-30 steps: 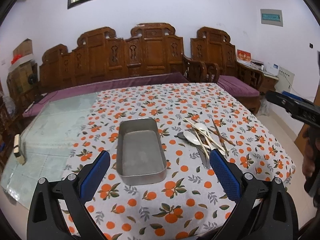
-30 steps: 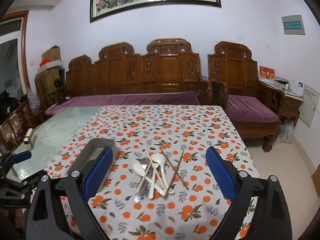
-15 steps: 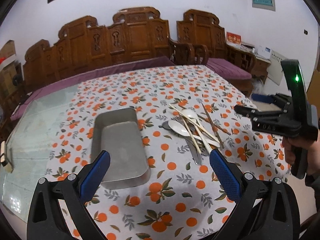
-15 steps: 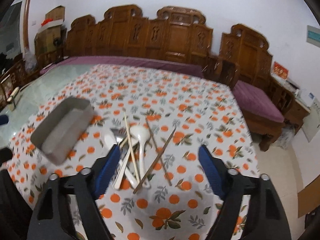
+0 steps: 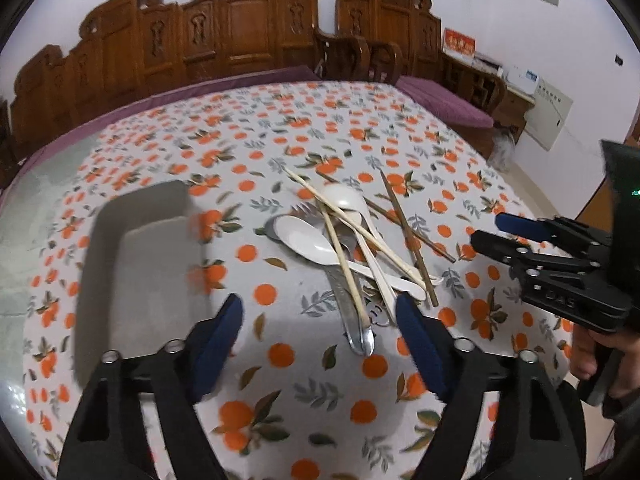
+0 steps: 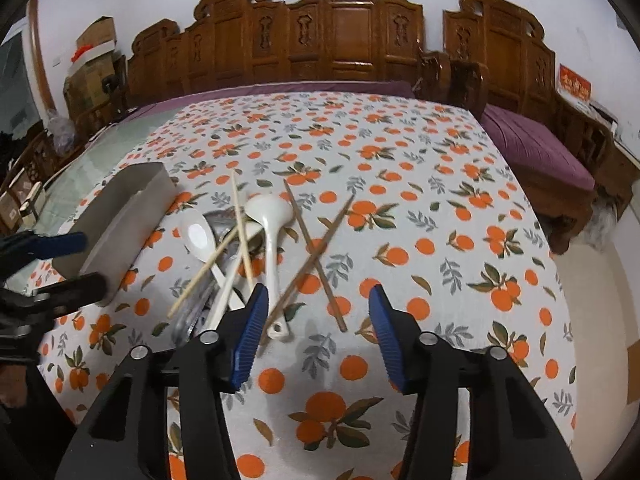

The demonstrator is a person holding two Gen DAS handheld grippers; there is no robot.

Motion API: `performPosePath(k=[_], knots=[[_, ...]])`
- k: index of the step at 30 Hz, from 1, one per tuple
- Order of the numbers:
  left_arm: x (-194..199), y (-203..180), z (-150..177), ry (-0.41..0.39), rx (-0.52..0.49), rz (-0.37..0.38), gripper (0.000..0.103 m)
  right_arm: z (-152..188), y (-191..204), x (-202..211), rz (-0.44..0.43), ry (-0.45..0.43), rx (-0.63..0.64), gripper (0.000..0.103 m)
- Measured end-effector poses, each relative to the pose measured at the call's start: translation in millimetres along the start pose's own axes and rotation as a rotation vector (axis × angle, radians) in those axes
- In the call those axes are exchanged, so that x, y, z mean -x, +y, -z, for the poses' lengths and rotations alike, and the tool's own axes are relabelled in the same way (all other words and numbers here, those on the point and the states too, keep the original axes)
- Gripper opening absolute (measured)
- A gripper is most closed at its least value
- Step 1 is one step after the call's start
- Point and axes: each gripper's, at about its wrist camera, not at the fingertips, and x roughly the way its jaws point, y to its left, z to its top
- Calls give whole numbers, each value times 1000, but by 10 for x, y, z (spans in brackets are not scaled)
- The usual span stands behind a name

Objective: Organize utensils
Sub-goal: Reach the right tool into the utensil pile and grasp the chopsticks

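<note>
Both tongs, left (image 5: 318,332) and right (image 6: 314,330), have dropped close over the utensil pile (image 6: 256,248), jaws narrowed but still apart.

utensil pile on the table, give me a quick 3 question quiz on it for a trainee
1. True or false: the metal tray already holds a spoon.
2. Which gripper has the dark chopsticks nearest its fingers? A) left gripper B) right gripper
3. Fill in: both grippers are ____ and hold nothing.

Key
1. False. The tray is empty; the white spoons, light chopsticks and metal utensils all lie in a crossed pile on the tablecloth beside it.
2. B. In the right wrist view they cross just ahead of its fingers.
3. open
</note>
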Motion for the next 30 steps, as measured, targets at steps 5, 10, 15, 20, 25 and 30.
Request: performPosePath(k=[5, 10, 15, 20, 25, 30], knots=[[-383, -119, -37, 73, -1, 11, 47, 14, -56, -12, 9, 10, -7, 47], [-600, -88, -81, 119, 46, 27, 25, 1, -36, -6, 9, 9, -1, 47], [-679, -41, -84, 143, 99, 89, 24, 6, 25, -22, 12, 20, 18, 47], [-616, -21, -72, 136, 123, 110, 5, 24, 84, -42, 6, 27, 29, 47], [-397, 30, -47, 99, 108, 110, 4, 91, 132, -146, -21, 58, 30, 35], [-98, 73, -7, 37, 73, 81, 4, 118, 128, -246, -45, 74, -18, 32]])
